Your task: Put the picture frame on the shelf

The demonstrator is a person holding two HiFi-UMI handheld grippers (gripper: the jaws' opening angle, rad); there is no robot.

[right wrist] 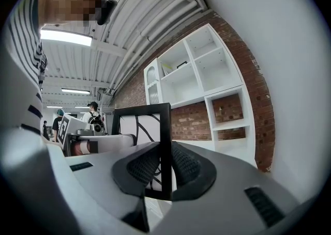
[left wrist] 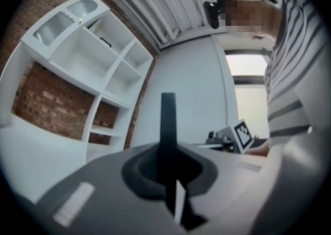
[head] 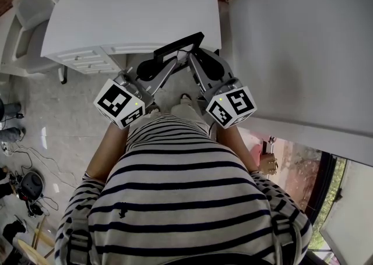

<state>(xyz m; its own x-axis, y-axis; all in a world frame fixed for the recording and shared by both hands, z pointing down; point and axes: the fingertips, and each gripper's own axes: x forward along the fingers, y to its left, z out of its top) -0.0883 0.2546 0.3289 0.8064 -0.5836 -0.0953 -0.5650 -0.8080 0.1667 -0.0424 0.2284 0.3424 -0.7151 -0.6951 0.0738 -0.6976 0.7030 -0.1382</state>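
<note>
Red brick wall (right wrist: 187, 121), white cubby shelf (right wrist: 207, 68) against it, ribbed white ceiling (right wrist: 134, 22) with strip lights (right wrist: 64, 36) — bright window (left wrist: 247, 66), white desk (head: 128, 13) with drawers (head: 87, 60), pale mottled floor (head: 70, 130), what may be cables (head: 23, 156) at its edge.

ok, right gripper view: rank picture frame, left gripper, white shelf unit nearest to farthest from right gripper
1. picture frame: clamped in the right gripper's jaws.
2. left gripper: left, holding the frame's other edge.
3. white shelf unit: right, far behind.
</note>
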